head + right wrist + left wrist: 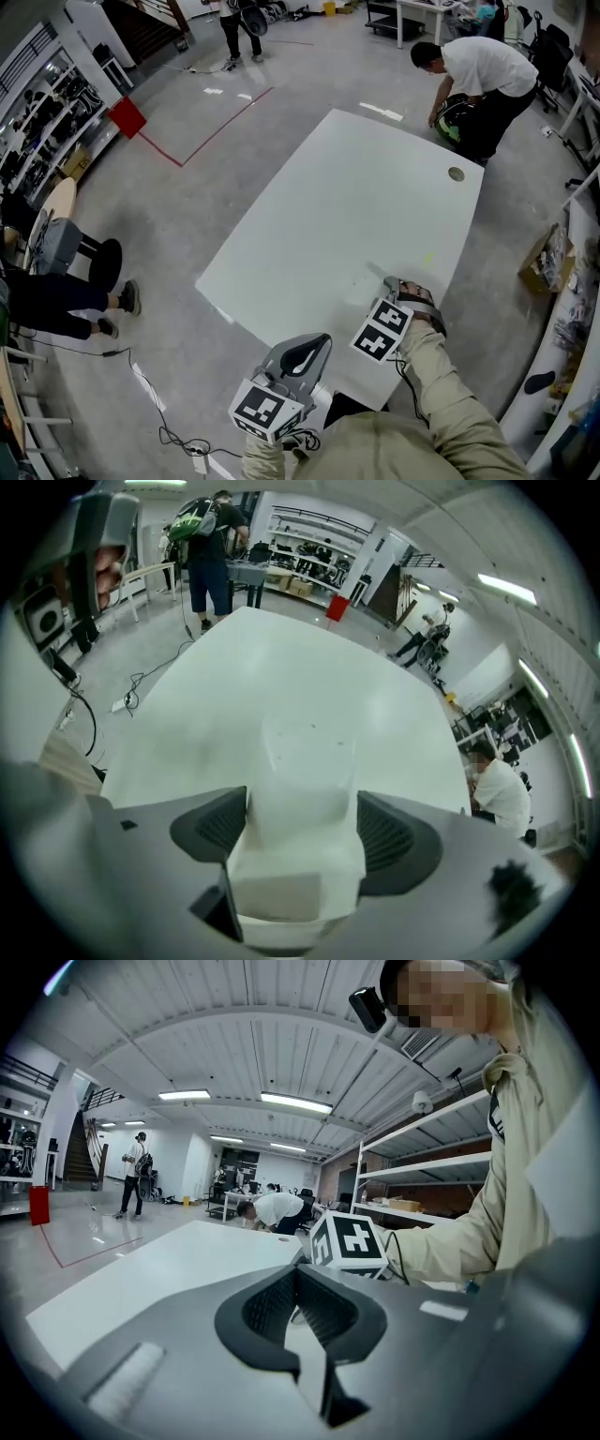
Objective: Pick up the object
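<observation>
The whitish translucent object [298,761] lies on the white bench [281,667]. Its long axis points straight away between the right tongs [302,808], which stand wide around it. The head view shows it only as a pale streak. The left tongs [298,1283] are closed together and hold nothing.

The head view looks steeply down from over the near edge of the table [356,206] and shows its whole top. The left gripper view sits low, facing almost level across it into the hall. The right gripper view tilts steeply down, close over it. All three share the table and a bending person [478,70].
</observation>
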The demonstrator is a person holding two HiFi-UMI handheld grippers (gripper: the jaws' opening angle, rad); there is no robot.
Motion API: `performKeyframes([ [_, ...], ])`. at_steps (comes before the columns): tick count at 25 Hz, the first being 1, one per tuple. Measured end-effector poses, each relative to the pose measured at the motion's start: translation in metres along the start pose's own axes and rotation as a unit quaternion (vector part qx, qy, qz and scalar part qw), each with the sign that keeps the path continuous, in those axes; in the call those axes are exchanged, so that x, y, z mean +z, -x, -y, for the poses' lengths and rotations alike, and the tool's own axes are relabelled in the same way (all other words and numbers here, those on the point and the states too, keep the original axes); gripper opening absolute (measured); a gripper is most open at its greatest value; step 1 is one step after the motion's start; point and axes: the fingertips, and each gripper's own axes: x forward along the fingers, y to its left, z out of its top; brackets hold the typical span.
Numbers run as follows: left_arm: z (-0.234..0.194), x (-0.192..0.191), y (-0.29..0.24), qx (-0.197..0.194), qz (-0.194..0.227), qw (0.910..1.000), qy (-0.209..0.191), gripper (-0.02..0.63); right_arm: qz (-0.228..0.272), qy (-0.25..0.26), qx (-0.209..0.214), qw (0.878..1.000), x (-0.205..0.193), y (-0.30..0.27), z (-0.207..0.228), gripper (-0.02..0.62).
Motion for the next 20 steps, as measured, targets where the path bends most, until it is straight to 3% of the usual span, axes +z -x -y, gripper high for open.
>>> performKeyframes([
  [5, -0.005, -0.003, -0.002, 0.0, -0.002, 1.0, 0.006, 0.006, -0.042, -0.017, 0.029, 0.999, -0.014, -0.022, 0.004, 0.421],
  [11, -0.01, -0.002, -0.007, -0.002, -0.005, 1.0, 0.005, 0.006, -0.068, 0.051, 0.034, 0.996, -0.02, -0.031, 0.006, 0.445],
  [20, -0.014, 0.002, -0.013, -0.007, -0.007, 0.9999, 0.007, 0.006, -0.044, 0.051, 0.016, 0.998, -0.011, -0.028, 0.011, 0.437],
])
